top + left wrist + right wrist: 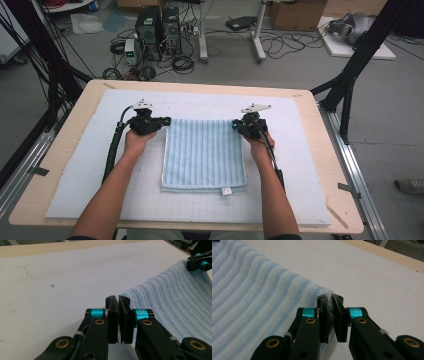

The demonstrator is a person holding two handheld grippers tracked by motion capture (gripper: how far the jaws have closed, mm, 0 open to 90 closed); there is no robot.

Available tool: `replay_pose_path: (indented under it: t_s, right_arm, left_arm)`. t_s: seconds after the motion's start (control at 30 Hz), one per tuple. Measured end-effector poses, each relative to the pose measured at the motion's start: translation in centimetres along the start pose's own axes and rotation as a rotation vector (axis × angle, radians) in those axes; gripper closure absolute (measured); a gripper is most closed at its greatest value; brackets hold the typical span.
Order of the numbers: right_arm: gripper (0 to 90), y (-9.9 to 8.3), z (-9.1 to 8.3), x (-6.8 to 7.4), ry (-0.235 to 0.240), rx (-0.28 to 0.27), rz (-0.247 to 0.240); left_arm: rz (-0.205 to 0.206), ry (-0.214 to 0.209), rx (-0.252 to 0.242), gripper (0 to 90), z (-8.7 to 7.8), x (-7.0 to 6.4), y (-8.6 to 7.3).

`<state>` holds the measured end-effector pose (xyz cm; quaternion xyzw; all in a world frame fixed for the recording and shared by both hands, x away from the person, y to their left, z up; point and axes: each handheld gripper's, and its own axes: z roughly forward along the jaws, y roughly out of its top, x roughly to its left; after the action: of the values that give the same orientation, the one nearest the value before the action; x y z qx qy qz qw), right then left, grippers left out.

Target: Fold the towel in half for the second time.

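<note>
Black grippers (167, 121) — teal collars, brass screws, black cables.

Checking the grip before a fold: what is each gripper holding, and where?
Both hold the light blue striped terry towel: left gripper pinches its far left corner, right gripper its far right corner.

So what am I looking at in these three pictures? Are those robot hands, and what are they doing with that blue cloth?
There is no robot here: a person holds a hand-operated clamp in each hand. The wide picture comes from a camera above the table. There you see the left gripper and the right gripper at the two far corners of a light blue striped towel, which lies folded on a white mat over a wooden table. The other two pictures come from small cameras riding on each clamp, looking along its black jaws. In the right gripper's picture the jaws are closed on the towel's corner; in the left gripper's picture they are closed at the other corner.
</note>
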<state>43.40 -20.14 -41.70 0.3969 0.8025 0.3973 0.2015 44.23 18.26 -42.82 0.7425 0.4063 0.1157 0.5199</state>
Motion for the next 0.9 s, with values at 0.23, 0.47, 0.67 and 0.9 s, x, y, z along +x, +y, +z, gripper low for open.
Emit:
replay_pose_path:
  t_s: [0.23,0.47,0.67,0.9]
  right_arm:
    - [84.5,0.0,-1.3,0.0,0.033,-0.025,0.015]
    - [84.4,-0.1,-3.0,0.8,0.069,-0.054,0.001]
    - [84.3,-0.7,-4.2,1.6,0.079,-0.065,-0.021]
    - [83.9,-1.6,-5.5,2.6,0.082,-0.080,-0.026]
  left_arm:
    - [0.030,-0.025,-0.030,86.1,-1.2,-0.8,0.3]
    - [0.034,-0.058,-0.046,86.0,-2.6,-1.6,-0.6]
    - [0.062,-0.064,-0.056,86.0,-3.9,-2.8,-1.3]
    - [0.060,-0.079,-0.076,86.0,-5.1,-4.1,-2.1]
